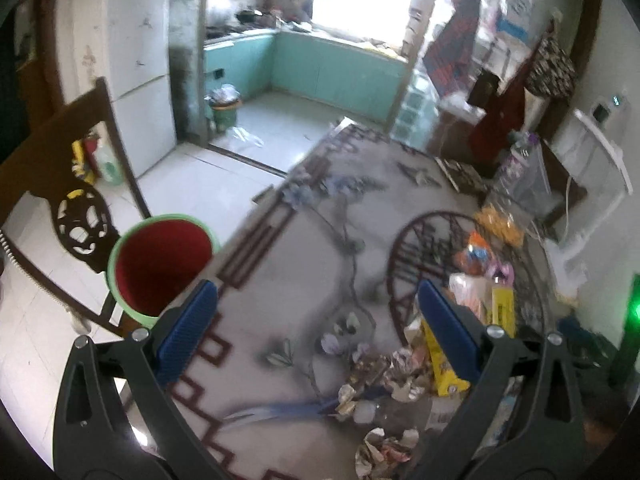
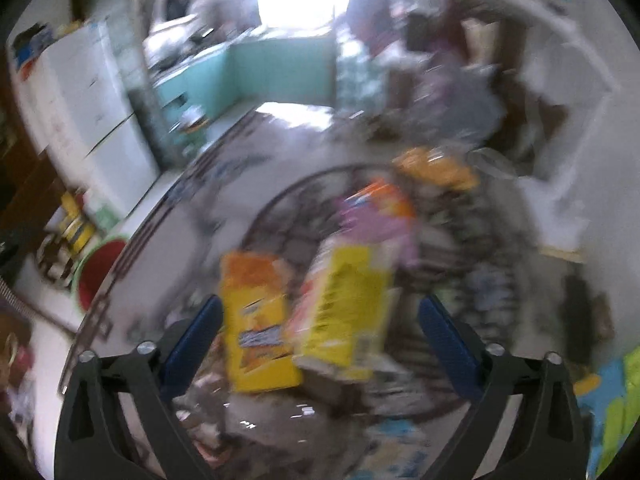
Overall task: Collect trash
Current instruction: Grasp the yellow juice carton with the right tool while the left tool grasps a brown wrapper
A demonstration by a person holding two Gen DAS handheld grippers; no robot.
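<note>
Trash lies on a table with a flowered cloth [image 1: 304,256]. In the left wrist view, crumpled wrappers [image 1: 384,372] and a yellow packet [image 1: 444,364] sit near the right finger. More crumpled paper [image 1: 384,448] lies closer in. My left gripper [image 1: 320,320] is open over bare cloth with nothing between its fingers. A red bin with a green rim [image 1: 164,264] stands past the table's left edge. The right wrist view is blurred. My right gripper [image 2: 320,332] is open above a yellow-orange packet [image 2: 256,320] and a yellow box [image 2: 344,304], its pads apart from both. The red bin [image 2: 100,268] shows at left.
A dark wooden chair [image 1: 80,184] stands beside the bin. A white fridge [image 1: 136,80] and a full kitchen bin [image 1: 224,108] are further back by teal cabinets [image 1: 332,68]. Snack bags [image 1: 500,224] crowd the table's right side near a white appliance [image 1: 592,168].
</note>
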